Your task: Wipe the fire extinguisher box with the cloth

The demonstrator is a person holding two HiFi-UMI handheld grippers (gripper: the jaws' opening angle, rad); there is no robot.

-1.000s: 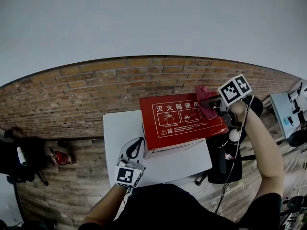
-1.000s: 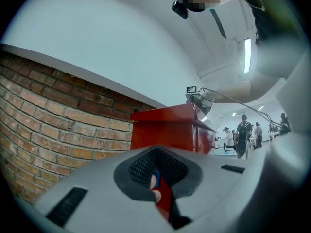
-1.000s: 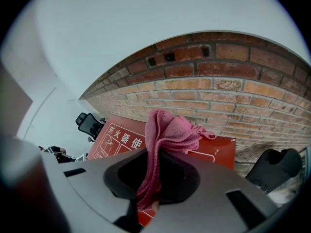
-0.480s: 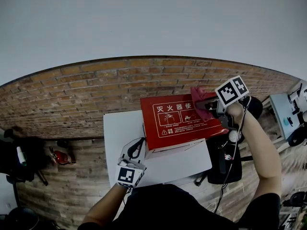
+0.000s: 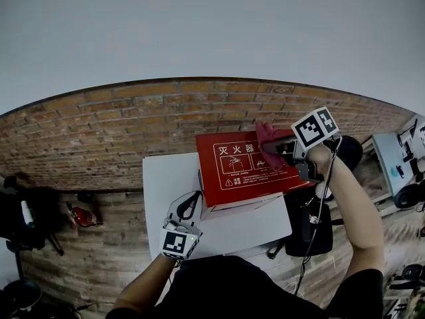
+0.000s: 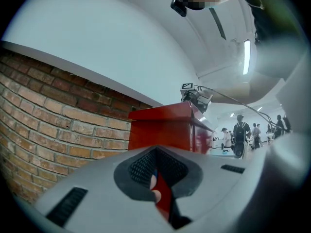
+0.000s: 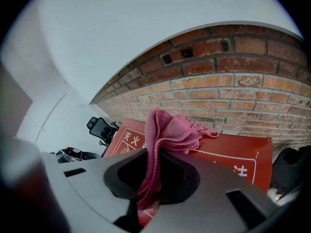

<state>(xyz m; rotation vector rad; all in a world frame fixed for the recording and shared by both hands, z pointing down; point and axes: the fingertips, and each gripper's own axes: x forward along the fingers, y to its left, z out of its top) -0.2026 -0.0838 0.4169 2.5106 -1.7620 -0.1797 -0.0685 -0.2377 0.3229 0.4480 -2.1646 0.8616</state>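
Cloth [image 5: 267,136] pinched in the right gripper [image 5: 277,146] lies on the box [image 5: 242,173] top at its far right; the lid's length runs leftward. Left gripper [image 5: 186,205], jaws together, rests on the table [image 5: 165,178] beside the box

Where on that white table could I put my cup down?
The white table is bare left of the fire extinguisher box, out to the table's left edge, and along the front strip right of the left gripper. The box top's far right is crowded: the right gripper holds the cloth there.
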